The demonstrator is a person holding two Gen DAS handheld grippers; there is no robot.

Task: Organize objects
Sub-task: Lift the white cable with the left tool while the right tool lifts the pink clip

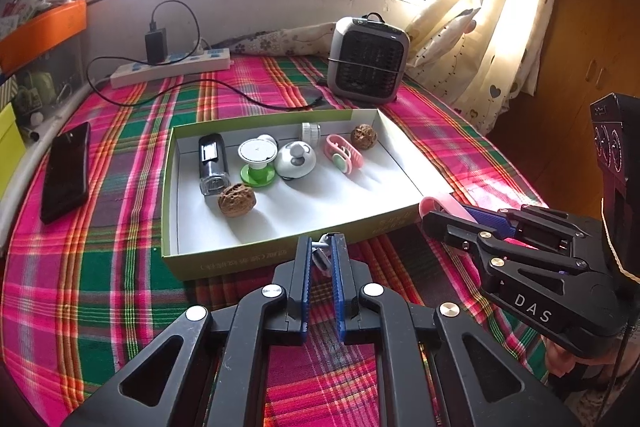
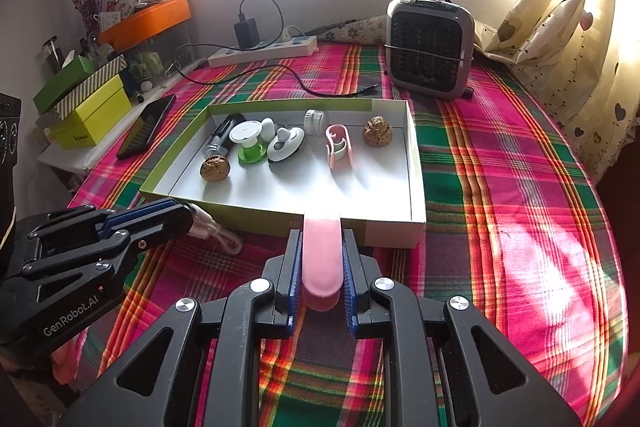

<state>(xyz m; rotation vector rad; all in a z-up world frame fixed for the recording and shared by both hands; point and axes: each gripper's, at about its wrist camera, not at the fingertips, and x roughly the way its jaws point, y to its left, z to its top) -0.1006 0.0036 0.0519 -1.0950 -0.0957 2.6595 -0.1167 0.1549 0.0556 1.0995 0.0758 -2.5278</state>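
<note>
A shallow green-sided box with a white floor sits on the plaid cloth. In it lie two walnuts, a black bottle, a green-and-white spool, a white round gadget and a pink clip. My left gripper is shut on a small pale loop-shaped item just in front of the box's near wall. My right gripper is shut on a pink strip at the box's near right corner; it also shows in the left wrist view.
A grey heater stands behind the box. A white power strip with a charger and black cable lies at the back left. A black phone lies left of the box. Yellow and green boxes are stacked at the far left.
</note>
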